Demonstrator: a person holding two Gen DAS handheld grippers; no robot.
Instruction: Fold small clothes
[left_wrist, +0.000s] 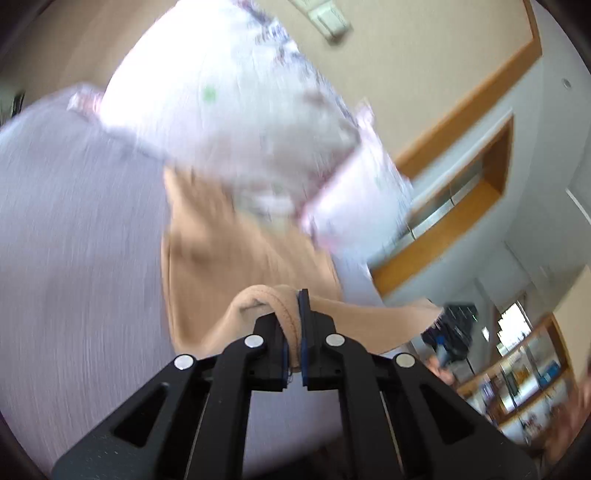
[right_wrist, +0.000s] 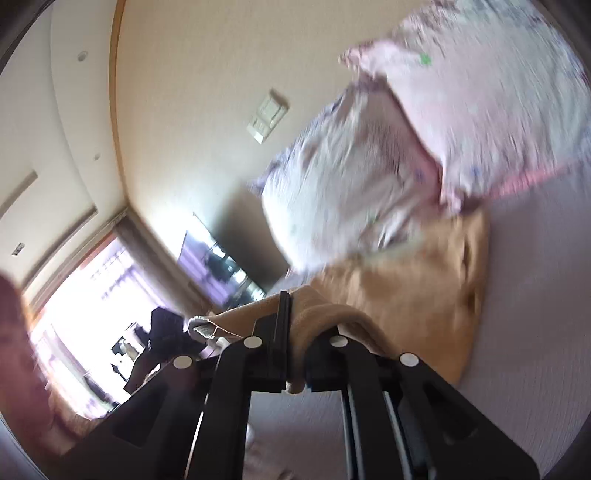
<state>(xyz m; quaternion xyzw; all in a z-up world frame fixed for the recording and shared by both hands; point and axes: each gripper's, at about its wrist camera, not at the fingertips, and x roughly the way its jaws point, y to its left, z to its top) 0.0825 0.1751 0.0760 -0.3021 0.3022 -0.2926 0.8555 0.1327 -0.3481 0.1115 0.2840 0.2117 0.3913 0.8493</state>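
A tan garment (left_wrist: 236, 251) is lifted off a pale lilac bed surface (left_wrist: 74, 229), stretched between both grippers. My left gripper (left_wrist: 293, 332) is shut on a rolled hem of the tan garment. My right gripper (right_wrist: 295, 343) is shut on another edge of the same tan garment (right_wrist: 406, 302). Both views are tilted and blurred by motion. The far end of the garment is hidden under a white patterned pillow (left_wrist: 229, 103).
White and pink patterned pillows (right_wrist: 424, 140) lie at the far end of the bed (right_wrist: 535, 295). A wood-trimmed wall niche (left_wrist: 454, 206) and shelves (left_wrist: 524, 380) are to the right; a TV (right_wrist: 218, 266) and a bright window (right_wrist: 85, 295) are to the left.
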